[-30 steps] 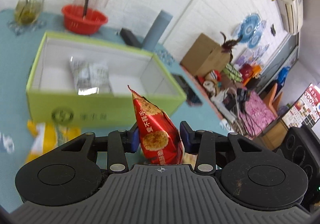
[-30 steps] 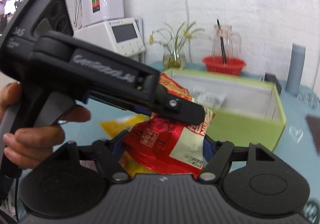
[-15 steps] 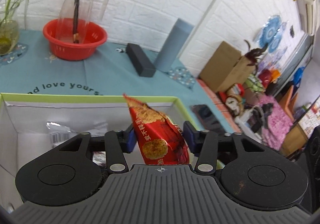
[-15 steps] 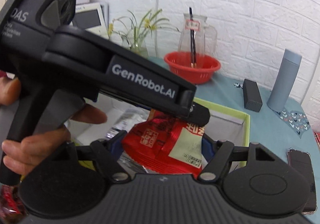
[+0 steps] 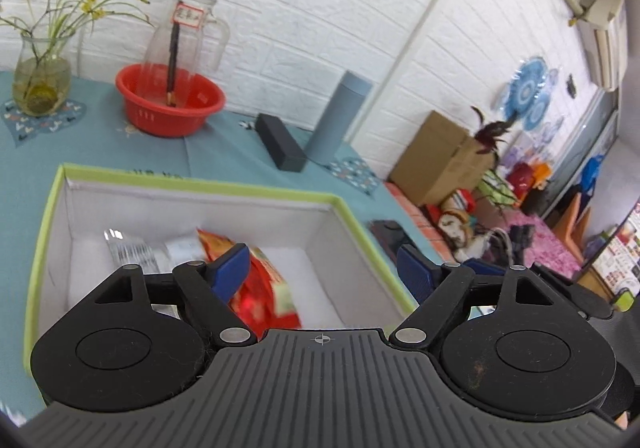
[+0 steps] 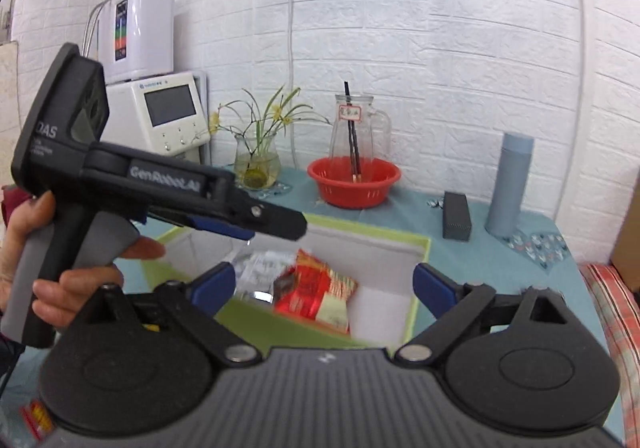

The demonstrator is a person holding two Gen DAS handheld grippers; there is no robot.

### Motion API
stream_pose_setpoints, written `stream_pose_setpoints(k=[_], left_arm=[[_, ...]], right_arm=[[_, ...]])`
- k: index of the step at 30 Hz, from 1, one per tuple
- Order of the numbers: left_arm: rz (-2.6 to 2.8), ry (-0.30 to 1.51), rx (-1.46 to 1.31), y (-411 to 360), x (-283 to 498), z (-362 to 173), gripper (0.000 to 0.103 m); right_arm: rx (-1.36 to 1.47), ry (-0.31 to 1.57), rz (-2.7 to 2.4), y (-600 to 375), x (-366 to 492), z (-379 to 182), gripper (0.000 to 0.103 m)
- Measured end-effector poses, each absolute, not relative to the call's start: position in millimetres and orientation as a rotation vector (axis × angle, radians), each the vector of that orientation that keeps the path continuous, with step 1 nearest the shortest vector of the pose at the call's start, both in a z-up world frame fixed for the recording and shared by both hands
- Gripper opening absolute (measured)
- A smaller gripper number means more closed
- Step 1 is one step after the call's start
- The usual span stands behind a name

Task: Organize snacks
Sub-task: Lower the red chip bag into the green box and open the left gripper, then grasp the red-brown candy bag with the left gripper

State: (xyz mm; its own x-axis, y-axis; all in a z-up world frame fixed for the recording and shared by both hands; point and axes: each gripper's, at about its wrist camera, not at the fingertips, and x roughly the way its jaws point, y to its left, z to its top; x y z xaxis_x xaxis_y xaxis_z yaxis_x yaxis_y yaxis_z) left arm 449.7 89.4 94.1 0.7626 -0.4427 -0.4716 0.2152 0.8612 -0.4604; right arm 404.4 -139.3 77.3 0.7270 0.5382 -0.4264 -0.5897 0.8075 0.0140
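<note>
Two packets at least now lie in the green-rimmed box: a red snack packet and a clear silvery packet at its 10 o'clock. Both grippers have just been opening; the left gripper and right gripper stand spread wide above the box with nothing pinched, the red packet blurred below them. Judging by that, this drop is done, though more remains: only the right wrist view shows another red wrapper outside the box at 7 o'clock, plus the person's hand holding the left tool. Only the left wrist view shows the room's cluttered corner at 3 o'clock.
</note>
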Motion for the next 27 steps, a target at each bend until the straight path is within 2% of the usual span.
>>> stream_pose_setpoints(k=[8, 16, 21, 27], left_arm=[[-0.391, 0.614, -0.357, 67, 355, 82, 0.071], [-0.247, 0.636, -0.359, 88, 253, 48, 0.073], [-0.245, 0.672, -0.396, 103, 192, 34, 0.072], [-0.261, 0.692, -0.424, 111, 161, 22, 0.068]], right_arm=[[-0.001, 0.512, 0.611, -179, 311, 38, 0.095], [0.065, 0.546, 0.685, -163, 228, 7, 0.099], [0.013, 0.589, 0.693, -147, 208, -1, 0.099], [-0.018, 0.617, 0.816, -116, 190, 1, 0.099]])
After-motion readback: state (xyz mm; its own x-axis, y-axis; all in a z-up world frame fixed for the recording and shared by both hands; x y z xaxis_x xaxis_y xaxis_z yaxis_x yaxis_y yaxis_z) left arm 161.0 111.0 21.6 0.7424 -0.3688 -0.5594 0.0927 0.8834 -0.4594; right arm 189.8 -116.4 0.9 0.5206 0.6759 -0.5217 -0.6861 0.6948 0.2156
